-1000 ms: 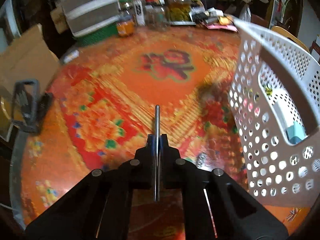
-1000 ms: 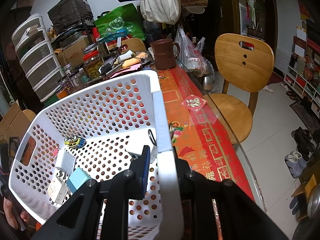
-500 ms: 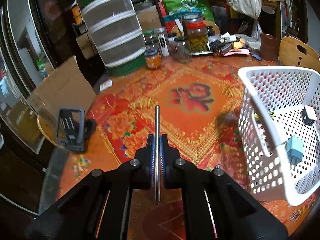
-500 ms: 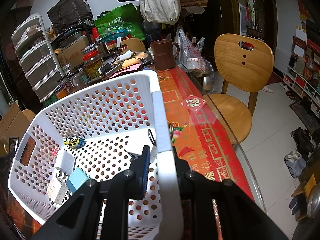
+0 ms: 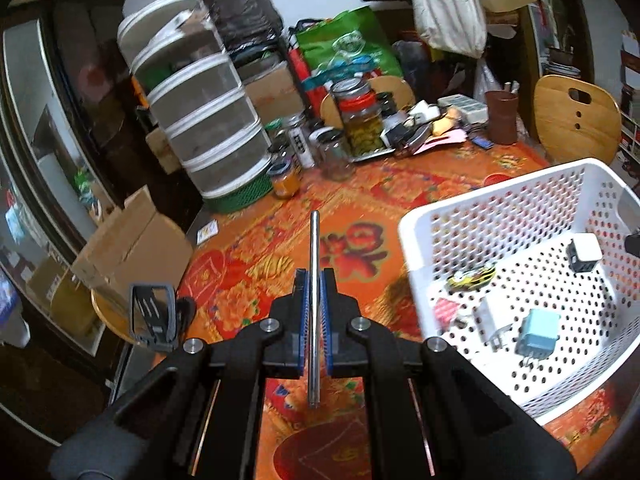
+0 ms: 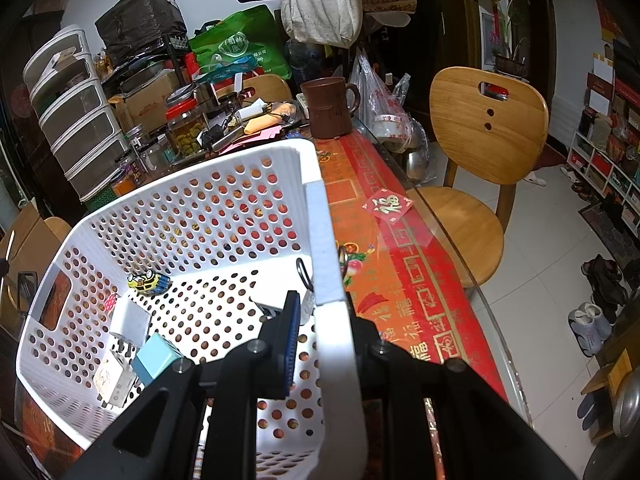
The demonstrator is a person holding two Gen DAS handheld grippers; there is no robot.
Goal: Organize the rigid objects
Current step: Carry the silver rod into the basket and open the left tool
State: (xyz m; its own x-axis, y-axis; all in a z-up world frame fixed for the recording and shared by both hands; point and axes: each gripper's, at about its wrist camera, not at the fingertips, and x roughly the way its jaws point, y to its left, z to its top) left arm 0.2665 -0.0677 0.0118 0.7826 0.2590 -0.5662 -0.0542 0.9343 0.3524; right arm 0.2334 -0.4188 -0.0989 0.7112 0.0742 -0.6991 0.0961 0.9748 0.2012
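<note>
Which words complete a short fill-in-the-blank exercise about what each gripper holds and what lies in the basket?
1. The left gripper is shut on a thin metal ____.
2. The right gripper clamps the white basket by its ____.
3. The toy car in the basket is mostly ____.

Missing words: rod; rim; yellow

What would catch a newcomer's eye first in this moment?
The white basket on the red patterned tablecloth, its rim clamped in the right gripper, with chargers and a toy car inside. Next, the thin metal rod pinched upright in the left gripper, left of the basket.
</note>
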